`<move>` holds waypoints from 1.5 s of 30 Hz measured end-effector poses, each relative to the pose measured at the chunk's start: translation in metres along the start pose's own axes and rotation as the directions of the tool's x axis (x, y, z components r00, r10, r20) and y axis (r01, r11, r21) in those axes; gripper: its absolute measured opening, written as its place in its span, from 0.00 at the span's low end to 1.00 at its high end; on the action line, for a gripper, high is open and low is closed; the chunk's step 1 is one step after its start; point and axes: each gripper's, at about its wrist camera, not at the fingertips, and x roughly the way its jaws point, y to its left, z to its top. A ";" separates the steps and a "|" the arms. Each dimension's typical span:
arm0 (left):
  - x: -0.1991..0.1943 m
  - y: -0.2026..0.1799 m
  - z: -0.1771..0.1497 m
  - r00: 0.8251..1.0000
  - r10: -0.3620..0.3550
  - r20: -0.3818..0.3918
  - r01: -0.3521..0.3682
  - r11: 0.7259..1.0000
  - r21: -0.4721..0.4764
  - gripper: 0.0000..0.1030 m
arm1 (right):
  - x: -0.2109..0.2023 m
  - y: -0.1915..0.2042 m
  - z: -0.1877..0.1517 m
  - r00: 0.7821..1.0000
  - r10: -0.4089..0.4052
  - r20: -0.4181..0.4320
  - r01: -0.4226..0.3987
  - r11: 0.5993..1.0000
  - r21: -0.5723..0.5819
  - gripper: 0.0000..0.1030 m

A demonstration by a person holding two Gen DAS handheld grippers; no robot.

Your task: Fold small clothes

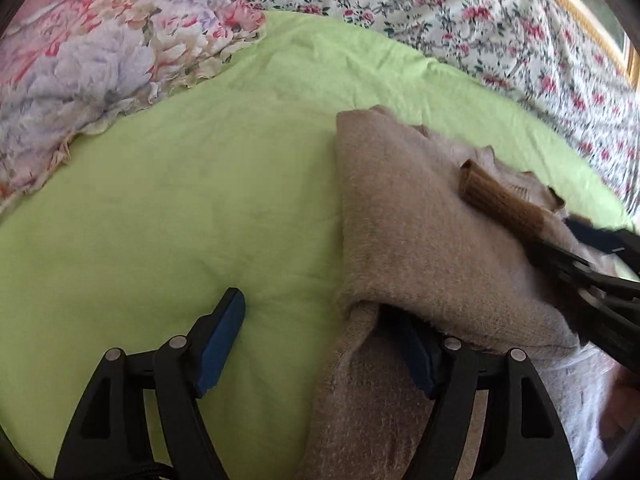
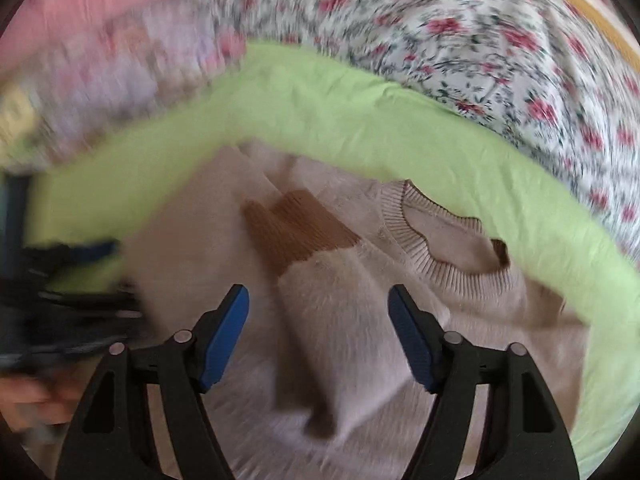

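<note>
Lying on the green sheet (image 1: pixel 200 200), one beige sweater (image 2: pixel 460 340) is occupying the ground directly ahead of and beneath the right gripper (image 2: pixel 318 332), whose jaws are standing spread with nothing between the pads. One sleeve (image 2: pixel 320 320) is running straight out between those jaws, its long axis in line with the fingers, its brown cuff (image 2: pixel 300 228) lying beyond the tips. The ribbed neckline (image 2: pixel 440 248) is sitting ahead and to the right of the jaws.

The left gripper (image 1: pixel 320 344) is also standing spread. Its left finger is resting over bare sheet, while its right finger is tucked beneath a folded edge of the sweater (image 1: pixel 420 240); the garment is thus lying to the right of and ahead of these jaws, its folded body stretching away from them. No pinch is evident on either side.

Judgement: the right gripper is the nearer to the sleeve and better aligned for the next fold; the left is placed at the side edge.

Count: one sweater, one cuff clearly showing, two grippers, one green sheet, one small-flowered spread (image 1: pixel 500 40) and one large-flowered quilt (image 1: pixel 88 60) beyond the jaws.
</note>
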 end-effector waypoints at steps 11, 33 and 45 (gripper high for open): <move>0.002 -0.007 0.000 1.000 0.009 0.012 -0.009 1.000 0.007 0.74 | -0.047 -0.189 -0.126 0.971 0.074 0.228 -0.227 0.586 0.778 0.12; -0.016 -0.028 0.001 0.994 0.098 0.042 -0.102 0.990 0.099 0.74 | -0.071 -0.272 -0.126 0.911 0.063 0.408 -0.366 0.577 0.730 0.09; -0.018 0.005 -0.005 0.991 0.013 -0.135 -0.004 0.997 0.072 0.74 | -0.071 -0.252 -0.191 0.996 0.066 0.056 -0.085 0.639 0.764 0.18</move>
